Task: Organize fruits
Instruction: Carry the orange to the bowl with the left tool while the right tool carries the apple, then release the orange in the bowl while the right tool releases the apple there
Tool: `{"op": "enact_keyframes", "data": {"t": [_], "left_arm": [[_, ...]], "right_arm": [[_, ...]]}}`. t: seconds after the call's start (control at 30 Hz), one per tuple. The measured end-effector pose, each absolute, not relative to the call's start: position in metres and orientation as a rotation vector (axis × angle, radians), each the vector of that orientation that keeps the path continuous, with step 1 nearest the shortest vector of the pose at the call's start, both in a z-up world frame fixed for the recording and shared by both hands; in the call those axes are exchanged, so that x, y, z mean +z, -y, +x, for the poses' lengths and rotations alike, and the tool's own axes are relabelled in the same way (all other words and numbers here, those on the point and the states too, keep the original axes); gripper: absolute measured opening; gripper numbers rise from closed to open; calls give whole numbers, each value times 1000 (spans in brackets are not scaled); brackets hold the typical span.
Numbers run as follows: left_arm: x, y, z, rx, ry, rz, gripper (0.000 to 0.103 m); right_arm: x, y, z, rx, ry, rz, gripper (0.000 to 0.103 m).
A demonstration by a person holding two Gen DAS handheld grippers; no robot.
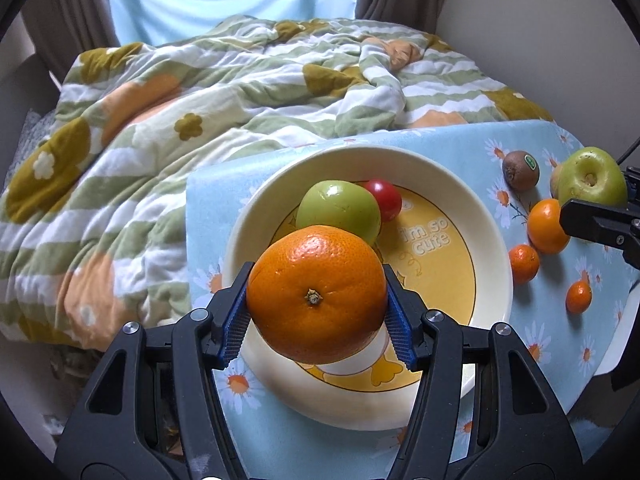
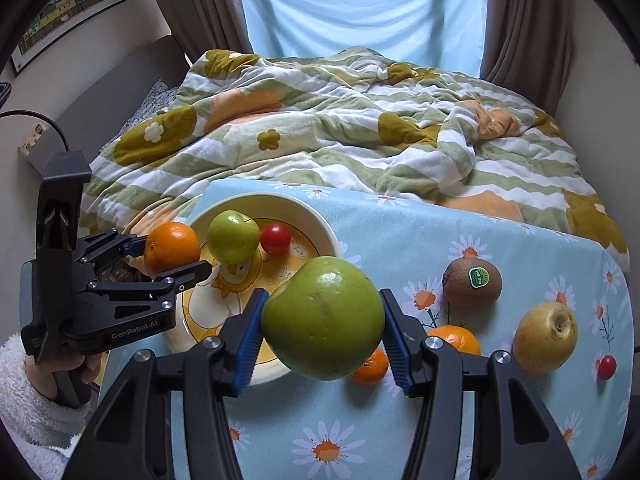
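My left gripper point(image 1: 316, 320) is clamped on the orange point(image 1: 316, 294), low in the frame's centre, hanging over the near rim of the bowl point(image 1: 496, 240). My right gripper point(image 2: 322, 332) is clenched on a big green apple point(image 2: 324, 318) at bottom centre, above the tablecloth point(image 2: 400, 232) just right of the bowl. Both fruits look firm, round and fairly heavy — the orange's skin gives a little, the apple's is waxy and could slip, so I'd keep the pads across the widest part. The left view shows a small apple point(image 1: 340, 212) and a tomato point(image 1: 384, 199) already in the bowl. Only the right view shows the kiwi point(image 2: 472, 282), the yellowish apple point(image 2: 546, 336) and the hand point(image 2: 60, 368) carrying the left tool.
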State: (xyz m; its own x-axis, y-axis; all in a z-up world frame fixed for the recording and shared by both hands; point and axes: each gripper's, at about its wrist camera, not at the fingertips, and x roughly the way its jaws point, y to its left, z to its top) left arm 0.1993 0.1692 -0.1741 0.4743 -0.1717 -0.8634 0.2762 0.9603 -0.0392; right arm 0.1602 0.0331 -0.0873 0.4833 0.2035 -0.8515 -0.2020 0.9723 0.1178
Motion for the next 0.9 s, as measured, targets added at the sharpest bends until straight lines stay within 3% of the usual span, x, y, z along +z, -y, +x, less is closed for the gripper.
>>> {"op": "enact_keyframes", "data": {"t": [0.13,0.17,0.2,0.9], "left_arm": [[-176,-168,198,-275,-1032,110,71],[-173,-168,198,-270,-1017,113,92],[-170,-168,197,-259,-1001,116,103],[-140,-172,139,-45,-1034,9,103]], "right_arm": [[-89,-30,160,240,-1047,12,50],[-89,-30,161,242,-1050,12,50],[-89,-29,161,246,-1051,12,50],[-93,-56,191,482,-1059,-112,50]]}}
